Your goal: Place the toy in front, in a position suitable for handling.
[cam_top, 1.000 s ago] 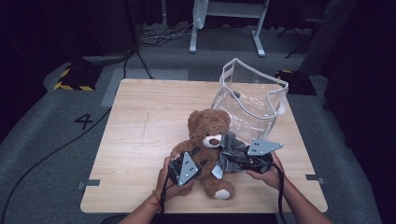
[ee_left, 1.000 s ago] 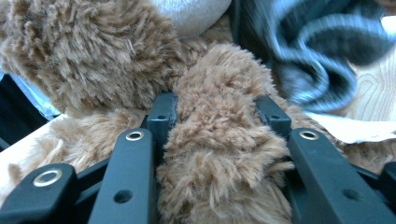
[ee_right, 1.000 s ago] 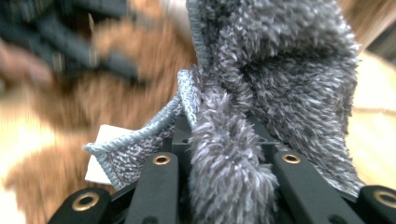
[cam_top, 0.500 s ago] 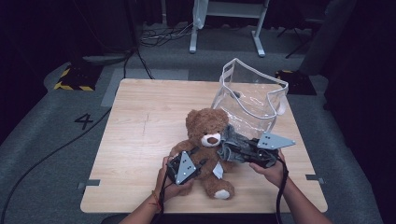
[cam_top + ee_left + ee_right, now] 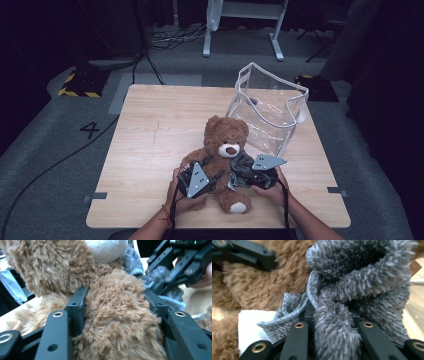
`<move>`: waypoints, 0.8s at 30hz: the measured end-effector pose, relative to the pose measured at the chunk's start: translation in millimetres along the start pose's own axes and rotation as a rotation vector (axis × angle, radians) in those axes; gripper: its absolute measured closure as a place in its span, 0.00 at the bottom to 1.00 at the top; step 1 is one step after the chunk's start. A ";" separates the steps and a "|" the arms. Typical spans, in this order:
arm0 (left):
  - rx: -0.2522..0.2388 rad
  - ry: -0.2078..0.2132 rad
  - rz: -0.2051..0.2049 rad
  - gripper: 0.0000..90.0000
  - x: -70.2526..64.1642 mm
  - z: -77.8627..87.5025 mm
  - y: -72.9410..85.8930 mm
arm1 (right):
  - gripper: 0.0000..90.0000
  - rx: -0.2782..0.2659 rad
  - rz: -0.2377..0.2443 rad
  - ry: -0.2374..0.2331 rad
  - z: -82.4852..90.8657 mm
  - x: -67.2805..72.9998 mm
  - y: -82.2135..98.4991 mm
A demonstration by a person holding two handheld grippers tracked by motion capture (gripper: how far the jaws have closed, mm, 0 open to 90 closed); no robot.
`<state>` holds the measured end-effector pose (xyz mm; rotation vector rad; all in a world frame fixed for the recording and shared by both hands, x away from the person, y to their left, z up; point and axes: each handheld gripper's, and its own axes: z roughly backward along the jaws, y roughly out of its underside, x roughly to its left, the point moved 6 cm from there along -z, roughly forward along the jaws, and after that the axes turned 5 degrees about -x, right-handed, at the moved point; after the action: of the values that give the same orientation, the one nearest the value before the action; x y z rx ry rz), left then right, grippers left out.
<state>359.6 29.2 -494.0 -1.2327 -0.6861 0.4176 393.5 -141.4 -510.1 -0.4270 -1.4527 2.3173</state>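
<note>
Teddy bear (image 5: 223,155) held near the table's (image 5: 150,140) front edge.
Left gripper (image 5: 210,176) clamps its arm; right gripper (image 5: 239,176) seemingly pinches the grey scarf (image 5: 352,290).

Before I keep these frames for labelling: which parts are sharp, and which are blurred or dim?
High view: evenly lit table, dark surroundings, glare on the clear bag. Left gripper view: teddy bear fur sharp, right hand-held gripper soft. Right gripper view: grey fabric crisp near, background fur blurred.
</note>
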 end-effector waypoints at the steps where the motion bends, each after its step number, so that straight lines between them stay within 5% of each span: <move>1: -0.001 0.002 0.004 0.50 0.7 0.9 -0.6 | 0.81 0.000 0.000 0.000 0.0 0.0 0.0; 3: -0.011 0.001 0.051 0.42 3.9 3.7 -1.8 | 0.81 0.013 0.040 0.003 -3.6 6.5 1.9; 6: -0.006 -0.003 0.062 0.35 6.7 6.4 -2.6 | 0.81 0.022 0.077 0.009 -5.8 10.6 1.5; 11: 0.051 -0.028 0.122 0.26 14.8 14.3 -4.8 | 0.81 0.037 0.107 0.010 -9.1 15.7 4.1; 12: 0.069 -0.028 0.142 0.26 15.8 15.2 -4.8 | 0.81 0.040 0.115 0.012 -9.8 16.8 4.5; 14: 0.178 -0.032 0.218 0.27 19.6 15.9 -5.2 | 0.81 0.047 0.124 0.014 -11.5 18.4 4.9; 16: 0.249 -0.014 0.244 0.26 22.0 18.7 -10.0 | 0.81 0.049 0.127 0.015 -11.8 18.2 4.8; 18: 0.269 0.006 0.267 0.25 24.2 21.4 -13.2 | 0.81 0.052 0.130 0.014 -11.6 18.3 4.7; 21: 0.291 0.062 0.364 0.24 35.4 28.3 -16.1 | 0.81 0.057 0.136 0.015 -13.6 19.3 6.2; 22: 0.288 0.059 0.370 0.24 40.2 29.8 -16.9 | 0.81 0.057 0.136 0.015 -13.6 19.3 6.2; 23: 0.280 0.036 0.426 0.23 55.3 35.9 -21.5 | 0.81 0.058 0.145 0.014 -15.1 20.5 6.6; 24: 0.280 0.036 0.426 0.23 55.3 35.9 -21.5 | 0.81 0.062 0.149 0.015 -15.8 20.9 6.8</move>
<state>374.2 83.6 -453.6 -1.1118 -0.3148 0.8138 381.0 -121.9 -524.2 -0.5510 -1.3805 2.4624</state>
